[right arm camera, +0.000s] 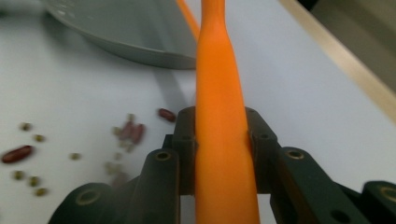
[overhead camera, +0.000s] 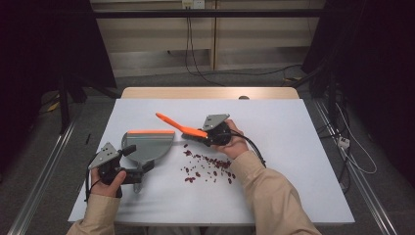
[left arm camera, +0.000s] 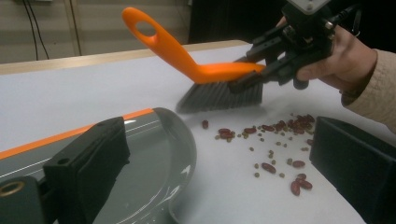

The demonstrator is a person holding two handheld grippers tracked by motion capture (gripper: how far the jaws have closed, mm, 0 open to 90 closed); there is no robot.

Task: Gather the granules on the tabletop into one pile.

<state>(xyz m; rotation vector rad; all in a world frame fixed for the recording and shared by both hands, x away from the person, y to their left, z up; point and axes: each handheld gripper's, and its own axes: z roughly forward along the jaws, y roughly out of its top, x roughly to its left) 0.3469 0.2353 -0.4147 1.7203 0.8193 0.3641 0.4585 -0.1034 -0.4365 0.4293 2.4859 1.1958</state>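
Observation:
A small brush (overhead camera: 178, 126) with an orange looped handle and grey bristles (left arm camera: 219, 95) hangs low over the white table top, just past the pan's right end. My right gripper (overhead camera: 198, 136) is shut on its handle (right arm camera: 222, 93), which runs up between the two jaws. Red and green beans (overhead camera: 208, 166) lie scattered right of a grey dustpan (overhead camera: 147, 144) with an orange lip. My left gripper (overhead camera: 138, 158) sits at the pan's near edge with jaws wide apart. Its left jaw is over the pan (left arm camera: 154, 154) and its right jaw is beside the beans (left arm camera: 275, 140).
The white sheet (overhead camera: 293, 147) covers a wooden table whose far edge (overhead camera: 210, 92) shows. Cables (overhead camera: 352, 156) and metal rails lie on the floor to both sides. Bare sheet stretches right of the beans and behind the brush.

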